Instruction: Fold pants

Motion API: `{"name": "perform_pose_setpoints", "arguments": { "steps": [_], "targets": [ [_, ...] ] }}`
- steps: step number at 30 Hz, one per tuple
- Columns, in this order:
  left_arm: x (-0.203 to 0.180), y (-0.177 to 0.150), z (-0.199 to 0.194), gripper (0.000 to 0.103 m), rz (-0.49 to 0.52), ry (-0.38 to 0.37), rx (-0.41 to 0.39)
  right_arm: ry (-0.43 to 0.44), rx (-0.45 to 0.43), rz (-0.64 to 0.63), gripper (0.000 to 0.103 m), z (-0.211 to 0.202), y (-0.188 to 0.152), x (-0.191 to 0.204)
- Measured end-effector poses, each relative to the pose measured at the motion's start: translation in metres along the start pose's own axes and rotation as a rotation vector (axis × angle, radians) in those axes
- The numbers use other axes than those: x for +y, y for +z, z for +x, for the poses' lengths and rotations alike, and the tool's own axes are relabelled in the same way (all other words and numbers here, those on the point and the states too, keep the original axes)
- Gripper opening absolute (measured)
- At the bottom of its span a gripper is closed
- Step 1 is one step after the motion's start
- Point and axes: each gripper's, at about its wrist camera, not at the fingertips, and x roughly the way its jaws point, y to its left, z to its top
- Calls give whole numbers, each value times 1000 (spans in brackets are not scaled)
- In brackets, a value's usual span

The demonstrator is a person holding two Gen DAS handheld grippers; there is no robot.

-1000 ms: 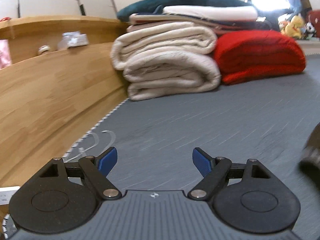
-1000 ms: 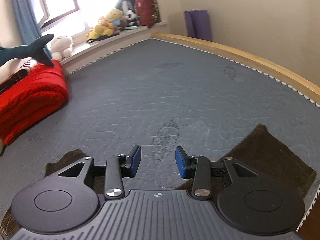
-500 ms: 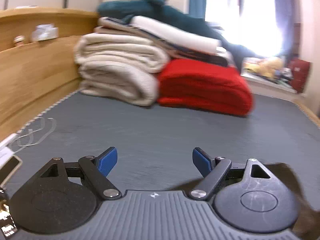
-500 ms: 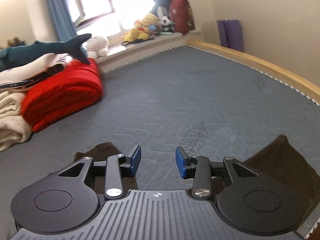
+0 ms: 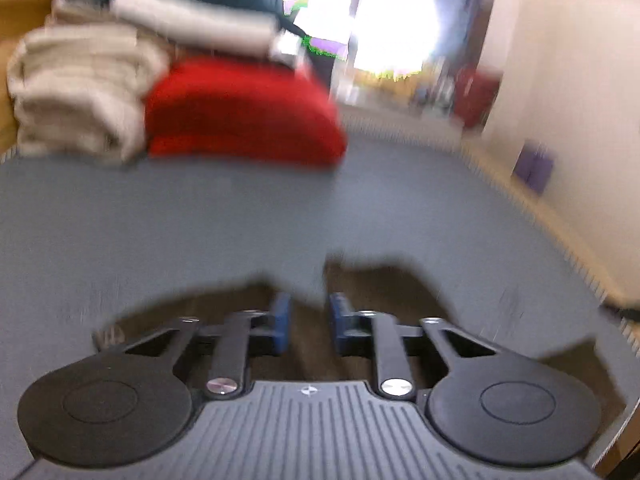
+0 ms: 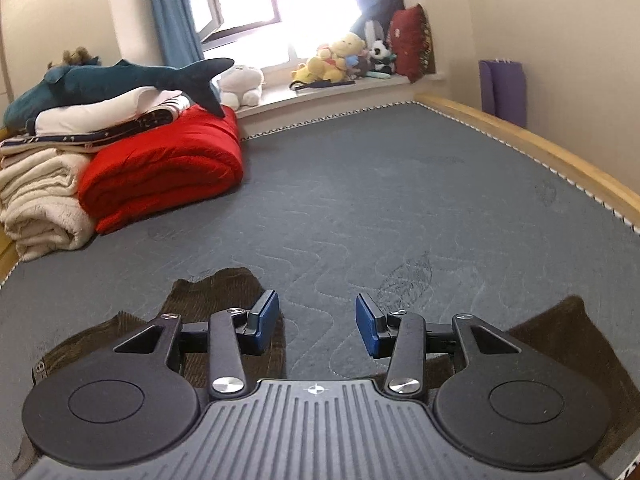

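Lying flat on the grey quilted mattress (image 6: pixel 400 184), the dark brown corduroy pants (image 6: pixel 224 292) sit at its near edge, right under both tools. In the right wrist view one stretch of the cloth spreads to the left behind the right gripper (image 6: pixel 316 320) and another shows at the lower right. That gripper's jaws are spread and have just been opening a little, with only bare mattress between the blue pads. The left wrist view is blurred. There the left gripper (image 5: pixel 308 324) hangs over the pants with its jaws drawn close after just closing, a narrow gap left between them; whether they pinch any cloth cannot be told. At the far left corner of the mattress a folded red blanket (image 6: pixel 160 168) lies beside stacked cream blankets (image 6: pixel 40 204), a blue plush shark (image 6: pixel 120 80) on top.
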Motion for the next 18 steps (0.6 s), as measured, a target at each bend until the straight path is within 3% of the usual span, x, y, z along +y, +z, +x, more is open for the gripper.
{"name": "perform_pose_setpoints", "arguments": {
  "steps": [3, 5, 7, 12, 16, 18],
  "targets": [
    [-6, -7, 26, 19, -16, -60, 100, 0, 14, 16, 31, -23, -10, 3],
    [-14, -11, 39, 19, 18, -45, 131, 22, 30, 28, 18, -36, -14, 4],
    [-15, -14, 50, 19, 53, -21, 156, 30, 55, 50, 16, -35, -14, 10],
    [-1, -13, 65, 23, 59, 1, 184, 89, 163, 89, 18, -2, 0, 31],
    [15, -8, 68, 27, 24, 1, 205, 39, 242, 62, 37, 43, -4, 43],
    [20, -6, 71, 31, 9, 7, 205, 9, 275, 62, 41, 64, -13, 45]
  ]
}}
